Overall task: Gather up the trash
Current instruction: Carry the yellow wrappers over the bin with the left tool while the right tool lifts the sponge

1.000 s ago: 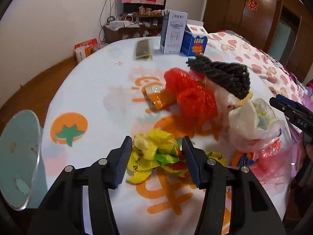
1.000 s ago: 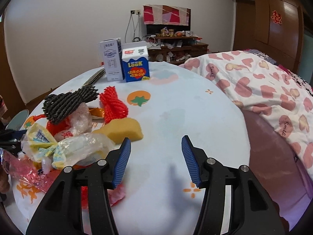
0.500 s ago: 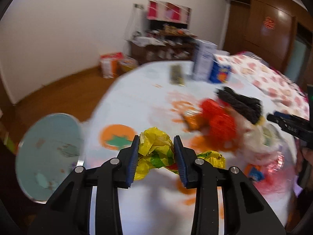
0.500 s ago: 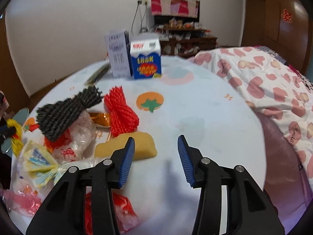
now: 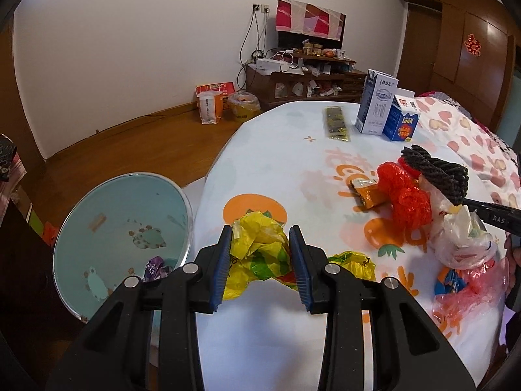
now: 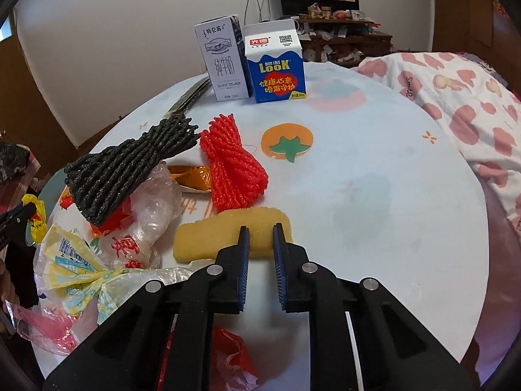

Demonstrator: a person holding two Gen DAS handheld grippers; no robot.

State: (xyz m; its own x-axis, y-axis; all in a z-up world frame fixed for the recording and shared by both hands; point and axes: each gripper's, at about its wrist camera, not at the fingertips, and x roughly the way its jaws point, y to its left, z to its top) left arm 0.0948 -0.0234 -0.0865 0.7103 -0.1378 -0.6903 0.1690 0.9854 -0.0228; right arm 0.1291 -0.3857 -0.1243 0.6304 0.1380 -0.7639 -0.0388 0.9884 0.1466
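Between our left jaws: a crumpled yellow plastic bag (image 5: 259, 247) sits pinched between the two blue pads, and a loose tail of it trails out to the right of the jaws onto the tablecloth (image 5: 276, 159).
Left gripper (image 5: 260, 244): we have it closed down on the yellow plastic bag, with the bag bulging above the pads.
Left of the left jaws: a pale green trash bin (image 5: 125, 228) stands on the floor beside the table edge, with a few scraps lying at its bottom.
Ahead and right of the left jaws: a heap of trash lies on the cloth, made up of red netting (image 5: 405, 195), an orange wrapper (image 5: 369, 195), a bundle of black netting (image 5: 436, 172) and a clear plastic bag (image 5: 462, 238).
Far ahead of the left jaws: two milk cartons (image 5: 387, 110) stand upright side by side.

Between our right jaws: the near edge of a yellow sponge (image 6: 228, 236) lies in the narrow gap, resting on the cloth.
Right gripper (image 6: 260, 244): we see the pads drawn close together around the sponge; whether they press it we cannot tell.
Ahead of the right jaws: the red netting (image 6: 232, 166) touches the far side of the sponge.
Left of the right jaws: the black netting (image 6: 130, 166) rests on top of the clear plastic bag (image 6: 153, 202).
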